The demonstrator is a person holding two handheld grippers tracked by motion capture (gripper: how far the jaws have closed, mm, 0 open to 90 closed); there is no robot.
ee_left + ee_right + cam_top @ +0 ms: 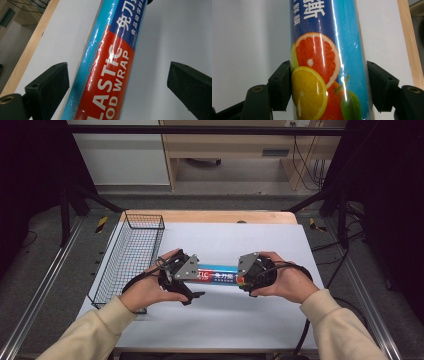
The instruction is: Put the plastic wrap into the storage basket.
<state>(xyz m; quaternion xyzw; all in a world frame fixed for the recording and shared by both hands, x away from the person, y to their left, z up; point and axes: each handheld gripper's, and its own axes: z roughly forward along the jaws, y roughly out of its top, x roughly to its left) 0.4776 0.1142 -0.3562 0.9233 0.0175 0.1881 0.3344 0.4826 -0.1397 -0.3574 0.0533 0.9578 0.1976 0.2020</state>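
Right tool (329,82) pinches fruit-printed end of plastic wrap roll (324,62); left tool (117,82) w/ jaws spread, roll between, pads not touching. Roll sits across white surface (225,320), wire basket (131,257) at left.

A roll of plastic food wrap (220,275) lies lengthwise, left to right, near the middle of a table (225,320). The left gripper (192,295) sits at the roll's left end, the right gripper (246,281) at its right end. A wire basket (131,257) stands on the table's left side, just left of the left gripper, running from near to far.
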